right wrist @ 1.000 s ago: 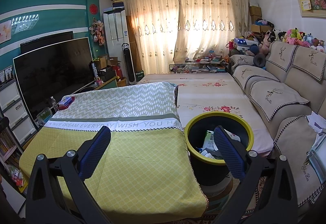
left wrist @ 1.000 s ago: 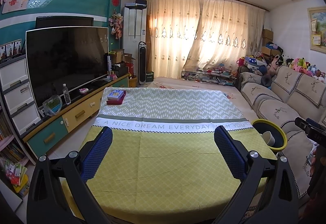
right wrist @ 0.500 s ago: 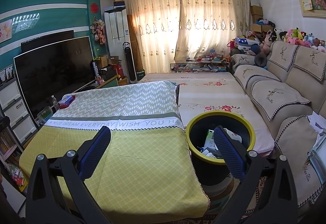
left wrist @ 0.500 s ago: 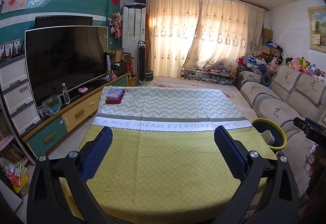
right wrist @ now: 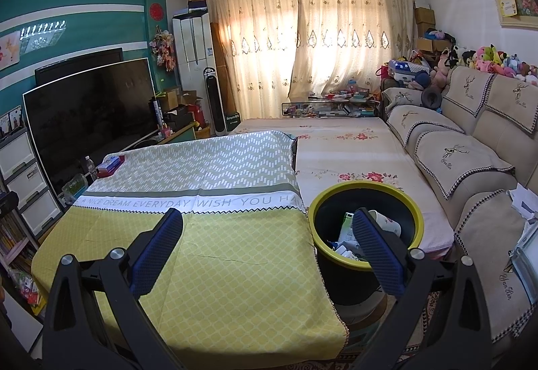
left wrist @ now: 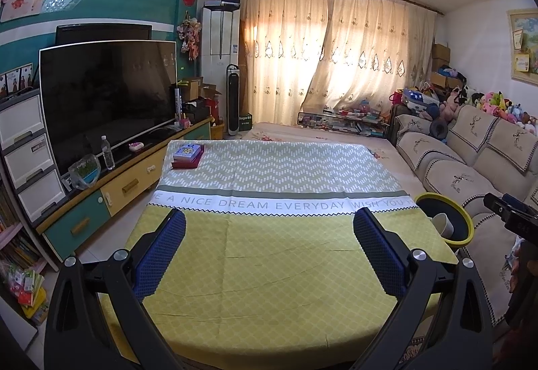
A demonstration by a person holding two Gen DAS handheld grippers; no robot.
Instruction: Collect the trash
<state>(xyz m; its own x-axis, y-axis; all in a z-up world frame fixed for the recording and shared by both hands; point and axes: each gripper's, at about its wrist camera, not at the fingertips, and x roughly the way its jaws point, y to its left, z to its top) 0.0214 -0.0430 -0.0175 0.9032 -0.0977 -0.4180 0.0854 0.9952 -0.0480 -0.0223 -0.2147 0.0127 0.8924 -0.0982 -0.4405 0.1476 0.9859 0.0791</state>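
Hovering above the near edge of the worktop, the left gripper has its blue-padded fingers spread wide with nothing between them. The right gripper is in like condition: fingers set well apart, nothing held, over the worktop's right near corner.

The worktop carries a cloth, yellow lattice on the near half, a white lettered band across the middle, and green-white zigzag beyond. Its surface is bare except for a small stack of boxes at the far left corner.

The trash bin, black with a yellow rim, stands on the floor just beside the worktop's right edge, between the worktop and the sofa. Collected trash lies inside it: a white paper cup against the wall, a green-and-white carton, and smaller pieces that cannot be made out. In the right wrist view, the right finger overlaps the bin opening.

A television stands on a low cabinet to the left, with a water bottle in front of it. Curtains cover the far window.
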